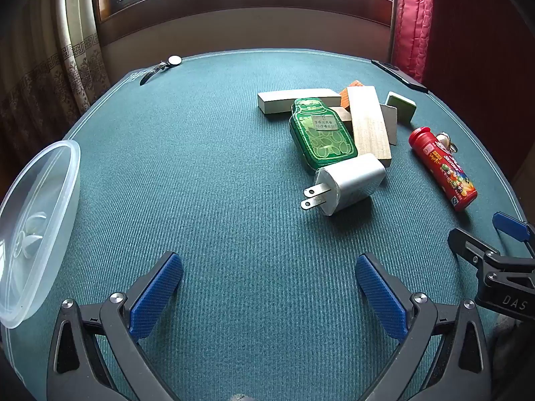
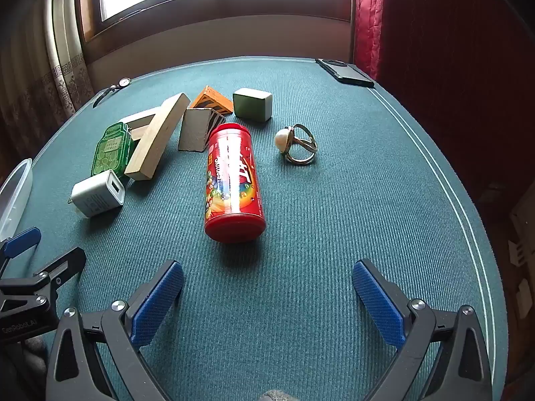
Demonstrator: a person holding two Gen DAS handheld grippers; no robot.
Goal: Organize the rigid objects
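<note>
A white plug charger (image 1: 351,182) (image 2: 98,193) lies on the green table mat (image 1: 217,167), prongs toward my left gripper (image 1: 269,277), which is open and empty short of it. Behind it sit a green tin (image 1: 321,132) (image 2: 112,148), a long wooden block (image 1: 369,122) (image 2: 157,137), a pale block (image 1: 297,100), orange and grey wedges (image 2: 212,100) and a green cube (image 2: 252,104). A red candy tube (image 2: 232,180) (image 1: 441,167) lies on its side straight ahead of my open, empty right gripper (image 2: 267,277). A pearl ring (image 2: 297,145) rests right of the tube.
A clear plastic container (image 1: 36,220) (image 2: 15,190) stands at the table's left edge. A wristwatch (image 1: 164,65) (image 2: 115,87) lies at the far left rim, a black phone (image 2: 346,72) (image 1: 399,75) at the far right rim. Curtains and a window stand behind the table.
</note>
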